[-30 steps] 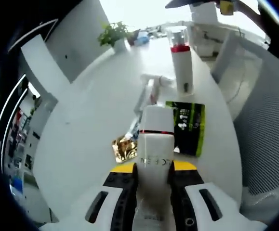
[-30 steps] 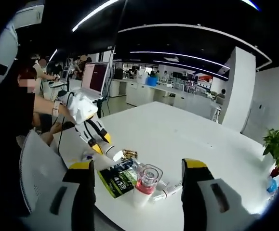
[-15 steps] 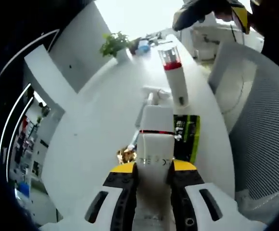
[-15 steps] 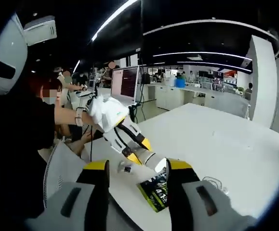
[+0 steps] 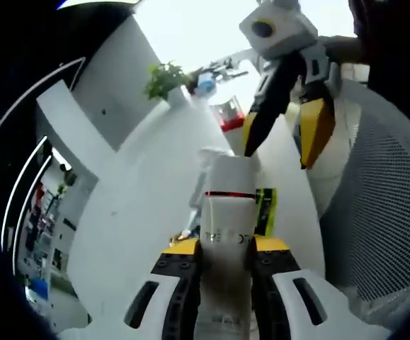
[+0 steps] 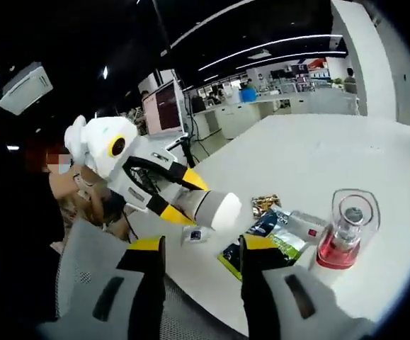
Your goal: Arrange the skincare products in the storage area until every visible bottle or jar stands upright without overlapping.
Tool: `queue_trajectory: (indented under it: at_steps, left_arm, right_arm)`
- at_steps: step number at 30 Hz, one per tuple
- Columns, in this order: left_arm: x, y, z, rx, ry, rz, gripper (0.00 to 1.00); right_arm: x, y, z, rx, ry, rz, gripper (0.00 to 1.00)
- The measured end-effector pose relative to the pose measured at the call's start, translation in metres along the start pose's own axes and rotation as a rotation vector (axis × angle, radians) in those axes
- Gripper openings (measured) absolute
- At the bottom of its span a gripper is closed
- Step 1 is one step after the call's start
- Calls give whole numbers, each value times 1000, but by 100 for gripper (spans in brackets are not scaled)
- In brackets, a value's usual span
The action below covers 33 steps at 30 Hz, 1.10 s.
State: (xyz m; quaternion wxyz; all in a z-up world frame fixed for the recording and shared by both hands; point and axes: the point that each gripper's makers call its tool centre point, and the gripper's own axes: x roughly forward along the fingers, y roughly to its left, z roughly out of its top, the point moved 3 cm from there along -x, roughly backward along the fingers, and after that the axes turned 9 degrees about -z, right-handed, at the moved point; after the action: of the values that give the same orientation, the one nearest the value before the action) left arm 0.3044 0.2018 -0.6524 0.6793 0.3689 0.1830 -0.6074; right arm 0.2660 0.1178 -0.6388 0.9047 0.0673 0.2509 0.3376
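Note:
My left gripper (image 5: 222, 258) is shut on a white bottle (image 5: 227, 205) with a thin red and black band, holding it above the table. The right gripper view shows that bottle (image 6: 217, 210) end-on, with the left gripper (image 6: 163, 202) behind it. My right gripper (image 5: 277, 156) hangs open just beyond the bottle's far end, black and yellow fingers apart and nothing between them. Its own jaws (image 6: 201, 248) rise from the bottom of the right gripper view. A bottle with a clear cap and red collar (image 6: 345, 228) stands upright on the white table (image 6: 311, 156).
A green and black packet (image 6: 260, 239), a gold foil packet (image 6: 264, 205), a white tube (image 6: 305, 227) and a small white sachet (image 6: 194, 235) lie on the table. A potted plant (image 5: 163, 76) stands at the far end. A mesh chair (image 5: 382, 184) is by the table edge.
The right gripper has come in close to the far end of the held bottle, with its jaws narrower than before. The left gripper keeps hold of the bottle.

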Motion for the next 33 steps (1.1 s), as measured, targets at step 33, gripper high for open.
queue_trajectory:
  at_steps: [33]
  left_arm:
    - [27,-18,37,280,30,-101,24]
  right_arm:
    - [18,-10,-15,434,16,105,24]
